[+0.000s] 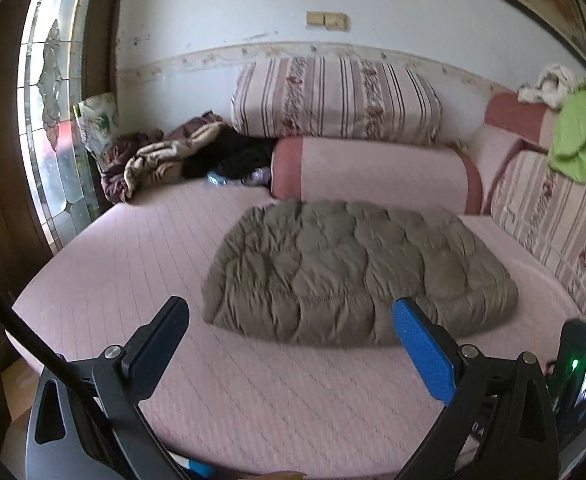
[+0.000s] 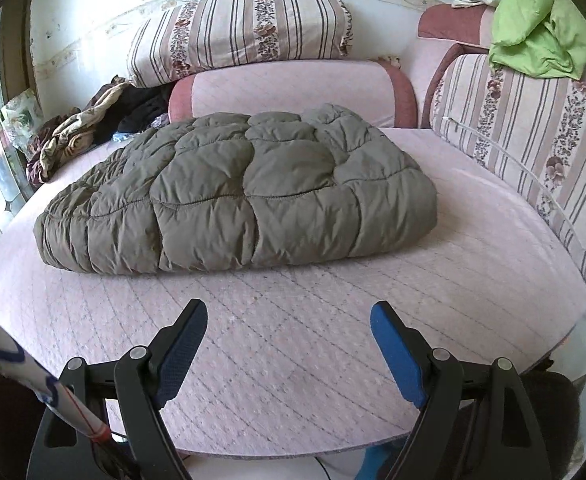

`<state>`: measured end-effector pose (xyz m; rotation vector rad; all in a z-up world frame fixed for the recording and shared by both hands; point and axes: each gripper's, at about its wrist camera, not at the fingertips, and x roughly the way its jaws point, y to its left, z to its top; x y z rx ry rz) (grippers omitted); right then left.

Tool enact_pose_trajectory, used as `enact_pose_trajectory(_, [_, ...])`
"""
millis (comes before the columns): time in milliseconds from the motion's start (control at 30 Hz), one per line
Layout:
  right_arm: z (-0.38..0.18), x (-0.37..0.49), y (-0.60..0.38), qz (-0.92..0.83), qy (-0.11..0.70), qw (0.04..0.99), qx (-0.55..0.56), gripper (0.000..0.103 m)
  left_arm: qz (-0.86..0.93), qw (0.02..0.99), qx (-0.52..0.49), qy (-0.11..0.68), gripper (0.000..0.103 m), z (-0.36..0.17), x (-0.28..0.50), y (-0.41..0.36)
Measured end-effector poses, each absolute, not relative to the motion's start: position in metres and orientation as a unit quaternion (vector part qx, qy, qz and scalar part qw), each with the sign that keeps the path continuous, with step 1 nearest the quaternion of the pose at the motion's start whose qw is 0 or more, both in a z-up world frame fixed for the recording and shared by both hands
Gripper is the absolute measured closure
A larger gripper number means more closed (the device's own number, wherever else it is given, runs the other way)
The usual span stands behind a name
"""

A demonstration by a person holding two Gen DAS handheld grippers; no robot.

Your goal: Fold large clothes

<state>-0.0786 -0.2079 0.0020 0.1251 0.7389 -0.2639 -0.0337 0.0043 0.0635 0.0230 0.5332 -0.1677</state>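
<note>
While the quilted jacket [image 2: 237,192] lies folded in a compact bundle mid-sofa [image 2: 293,340], both the left gripper [image 1: 289,312] and right gripper [image 2: 289,316] hang clear of it, jaws spread and empty, probably because the folding is finished.

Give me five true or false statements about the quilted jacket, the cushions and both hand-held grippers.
1. The olive jacket lies folded on the pink mattress. True.
2. The right hand-held gripper is clamped on the jacket. False: its jaws are open over bare mattress, short of the jacket.
3. The left hand-held gripper is open and holds nothing. True.
4. A green garment is spread out flat on the mattress. False: it is draped on top of the cushions at the right.
5. The striped cushion lies under the jacket. False: it sits against the wall, behind a pink bolster.
</note>
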Motion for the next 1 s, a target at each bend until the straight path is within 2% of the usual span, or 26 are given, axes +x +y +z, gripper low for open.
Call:
enact_pose_trajectory(400, [0.008, -0.097, -0.212, -0.148, 0.379, 0.912, 0.058, 0.015, -0.091, 0.942, 0.031, 0.321, 0.001, 0.039, -0.049, -0.001])
enact_pose_trajectory(1000, [0.009, -0.095, -0.19, -0.148, 0.388, 0.909, 0.017, 0.015, -0.088, 0.929, 0.033, 0.359, 0.001, 0.022, -0.045, 0.001])
